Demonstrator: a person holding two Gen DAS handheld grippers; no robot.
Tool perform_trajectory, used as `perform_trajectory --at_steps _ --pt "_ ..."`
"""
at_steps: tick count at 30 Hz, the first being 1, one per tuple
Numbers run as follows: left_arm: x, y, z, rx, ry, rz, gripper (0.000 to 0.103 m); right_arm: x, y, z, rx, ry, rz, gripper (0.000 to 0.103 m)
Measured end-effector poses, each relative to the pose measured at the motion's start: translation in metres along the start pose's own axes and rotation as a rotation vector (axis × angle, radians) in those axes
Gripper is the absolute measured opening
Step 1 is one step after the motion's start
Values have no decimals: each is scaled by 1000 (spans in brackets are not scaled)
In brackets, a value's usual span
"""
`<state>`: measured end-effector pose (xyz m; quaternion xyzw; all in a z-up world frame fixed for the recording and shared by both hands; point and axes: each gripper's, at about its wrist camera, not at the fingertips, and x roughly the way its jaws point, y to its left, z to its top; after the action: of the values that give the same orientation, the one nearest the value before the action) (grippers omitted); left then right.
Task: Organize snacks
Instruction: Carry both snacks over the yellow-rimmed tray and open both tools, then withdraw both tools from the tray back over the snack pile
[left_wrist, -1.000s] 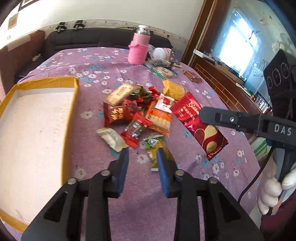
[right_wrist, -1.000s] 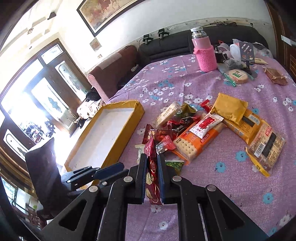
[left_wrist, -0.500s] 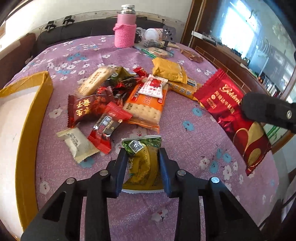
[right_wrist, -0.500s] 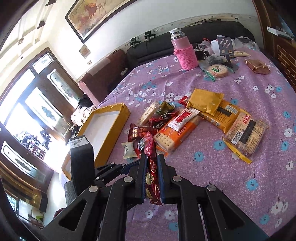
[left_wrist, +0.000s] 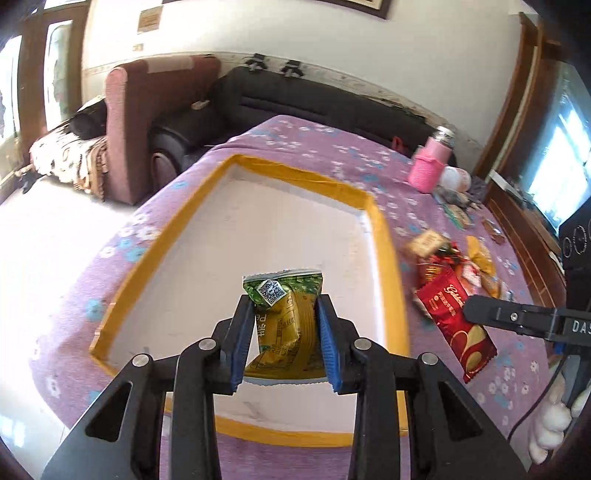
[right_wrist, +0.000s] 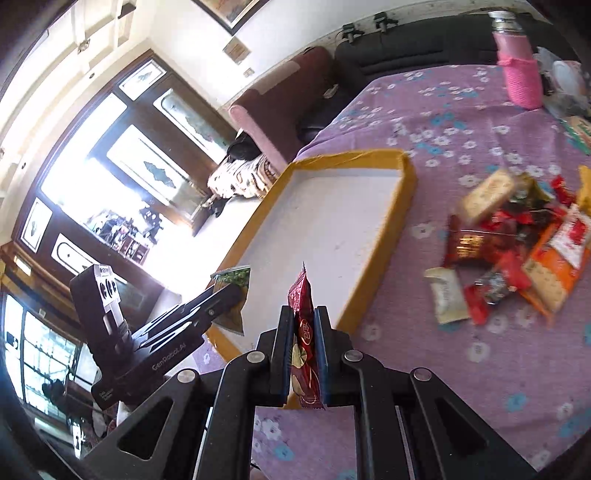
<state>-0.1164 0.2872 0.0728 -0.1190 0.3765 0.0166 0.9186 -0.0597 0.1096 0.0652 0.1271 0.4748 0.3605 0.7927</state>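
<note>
- The left gripper (left_wrist: 284, 332) clamps a green-and-yellow snack packet (left_wrist: 282, 325) by its two side edges, so the packet hangs crumpled between the blue pads with its printed top sticking out ahead of the fingers
- It is carried over the white floor of the yellow-rimmed tray (left_wrist: 384, 236), lifted clear of it; this looks like the drop-off spot for the sorted snacks
- The right gripper (right_wrist: 304, 347) is clenched on a red snack packet (right_wrist: 303, 332), pinched thin on its flat faces so that it stands edge-up between the jaws
- That red packet sits just outside the tray's near rim, above the purple flowered tablecloth (right_wrist: 461, 369), apparently next in line for the tray
- The remaining pile of snacks (right_wrist: 517, 243) lies on the cloth beside the tray, well apart from both grippers
- Both grippers tilt downward toward the table; the left one reaches in over the tray's near part, while the right one sits alongside it, angled toward the tray's long side
- Neither packet touches the tray yet, so release is judged to be the next step
</note>
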Motion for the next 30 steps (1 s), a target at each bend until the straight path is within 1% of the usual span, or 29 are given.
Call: perform_trajectory --at_steps 3,4,7,9,11,13,14,18,19,20,22,25,27,30 --pt "11 27 0 -22 20 87 32 49 24 4 -22 72 20 10" --pt "14 35 0 -32 26 103 32 64 31 5 -31 93 20 10" --pt "19 49 -1 -54 34 116 32 104 47 3 -47 151 23 10" --pt "21 56 -3 -79 41 120 32 123 52 1 -53 183 20 10" --pt "19 61 -2 -99 34 94 33 137 54 -1 -58 207 12 13" --pt "18 63 -1 -113 35 90 34 142 55 -3 -62 207 -4 15" --pt "17 65 0 -123 33 87 35 141 56 -3 -69 202 -10 16" --pt "2 62 1 -152 -10 51 36 122 62 -2 -130 150 -79 29" --pt "-3 60 0 -159 -24 42 39 112 63 -1 -149 129 -104 31" --pt "-9 57 0 -164 -39 35 41 102 64 -1 -169 103 -134 33" --pt "-20 50 -2 -166 -72 23 50 79 65 -2 -206 40 -208 37" --pt "-34 35 -2 -152 -104 -10 51 46 61 -2 -256 -52 -338 47" --pt "-40 22 -2 -131 -118 -27 51 23 52 -5 -270 -101 -405 51" --pt "-50 -5 -3 -76 -164 -33 51 -6 36 -13 -263 -166 -484 51"
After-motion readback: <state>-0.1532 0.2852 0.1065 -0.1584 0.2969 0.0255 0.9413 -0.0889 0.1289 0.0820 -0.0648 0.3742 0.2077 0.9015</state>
